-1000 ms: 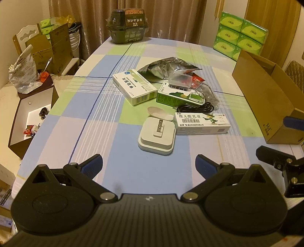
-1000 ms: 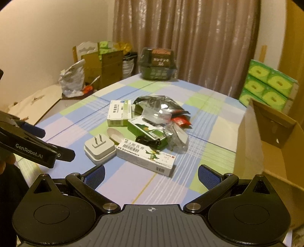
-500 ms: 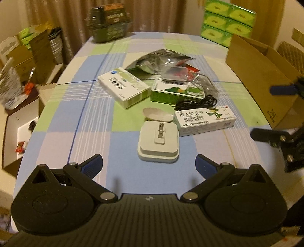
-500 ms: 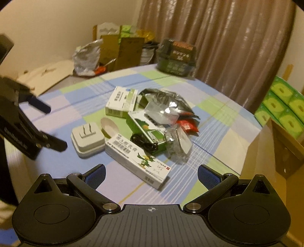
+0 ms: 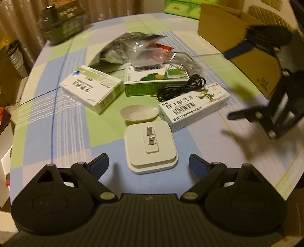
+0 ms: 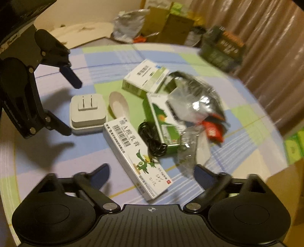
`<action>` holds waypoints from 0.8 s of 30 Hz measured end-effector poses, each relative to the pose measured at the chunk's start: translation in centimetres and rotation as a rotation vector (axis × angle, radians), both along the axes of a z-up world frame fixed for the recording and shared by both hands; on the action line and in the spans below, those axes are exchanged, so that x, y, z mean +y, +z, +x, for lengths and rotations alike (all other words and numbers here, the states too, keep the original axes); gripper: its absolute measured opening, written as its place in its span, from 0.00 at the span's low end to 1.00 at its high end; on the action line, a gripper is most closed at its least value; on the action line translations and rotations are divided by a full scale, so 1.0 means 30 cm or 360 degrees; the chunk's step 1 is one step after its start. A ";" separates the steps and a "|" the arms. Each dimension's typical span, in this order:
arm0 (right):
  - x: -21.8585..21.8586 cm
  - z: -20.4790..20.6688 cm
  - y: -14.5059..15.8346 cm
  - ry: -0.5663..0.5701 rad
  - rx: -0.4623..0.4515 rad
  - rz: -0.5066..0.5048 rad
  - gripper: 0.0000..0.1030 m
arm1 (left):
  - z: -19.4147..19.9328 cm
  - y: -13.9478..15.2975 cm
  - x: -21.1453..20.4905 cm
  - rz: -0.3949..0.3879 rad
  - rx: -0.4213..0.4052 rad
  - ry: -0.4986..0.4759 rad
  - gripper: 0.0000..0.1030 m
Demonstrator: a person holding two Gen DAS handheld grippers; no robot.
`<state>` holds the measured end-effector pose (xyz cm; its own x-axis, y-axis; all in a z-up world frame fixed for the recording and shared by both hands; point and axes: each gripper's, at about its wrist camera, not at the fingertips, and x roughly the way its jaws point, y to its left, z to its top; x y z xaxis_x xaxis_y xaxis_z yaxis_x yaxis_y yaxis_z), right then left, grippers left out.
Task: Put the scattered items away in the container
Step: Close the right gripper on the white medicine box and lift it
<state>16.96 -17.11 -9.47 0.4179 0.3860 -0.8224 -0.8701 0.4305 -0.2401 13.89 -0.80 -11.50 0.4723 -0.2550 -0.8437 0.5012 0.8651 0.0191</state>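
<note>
A white plug adapter [image 5: 151,146] lies prongs up on the checked tablecloth, just ahead of my open left gripper [image 5: 149,163]. Beyond it lie a white spoon [image 5: 139,113], a long white ointment box [image 5: 193,106], a black cable [image 5: 180,88], a green box [image 5: 155,79], a white-green medicine box [image 5: 91,88] and a silver foil bag [image 5: 125,46]. My open right gripper [image 6: 152,172] hovers over the ointment box [image 6: 136,152]; the adapter [image 6: 87,112] lies to its left. The cardboard box [image 5: 237,43] stands open at the right.
A dark green container [image 5: 62,20] stands at the table's far end. Green tissue packs [image 5: 182,7] are stacked behind the cardboard box. Cardboard boxes and bags [image 6: 161,24] sit on the floor beyond the table. The table edge [image 5: 19,106] curves at the left.
Both grippers have moved forward and down towards the items. The left one has closed in on the adapter; the right one now sits over the ointment box. Both remain open.
</note>
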 end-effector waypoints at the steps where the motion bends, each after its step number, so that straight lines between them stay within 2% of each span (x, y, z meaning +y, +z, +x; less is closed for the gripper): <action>1: 0.004 0.018 -0.010 0.0007 0.0038 -0.0011 0.82 | 0.008 -0.006 -0.003 0.0003 0.0002 -0.0011 0.82; 7: 0.036 0.070 -0.064 0.0113 0.0157 -0.0135 0.78 | 0.049 -0.035 -0.013 0.0025 0.0017 -0.0077 0.73; 11: 0.047 0.100 -0.083 0.0098 0.0235 -0.0141 0.61 | 0.063 -0.046 -0.020 0.0031 0.0030 -0.0134 0.63; 12: 0.049 0.111 -0.081 0.0082 0.0270 -0.0120 0.55 | 0.064 -0.048 -0.022 0.0034 0.0029 -0.0143 0.63; 14: 0.052 0.117 -0.077 0.0071 0.0296 -0.0103 0.52 | 0.066 -0.049 -0.025 0.0042 0.0024 -0.0160 0.62; 18: 0.050 0.073 -0.057 0.0087 0.0320 -0.0125 0.38 | 0.059 -0.048 -0.028 0.0049 0.0030 -0.0231 0.62; 24: -0.019 -0.022 -0.024 -0.0064 0.0435 -0.0118 0.35 | -0.010 -0.030 -0.064 0.0031 0.0035 -0.0475 0.59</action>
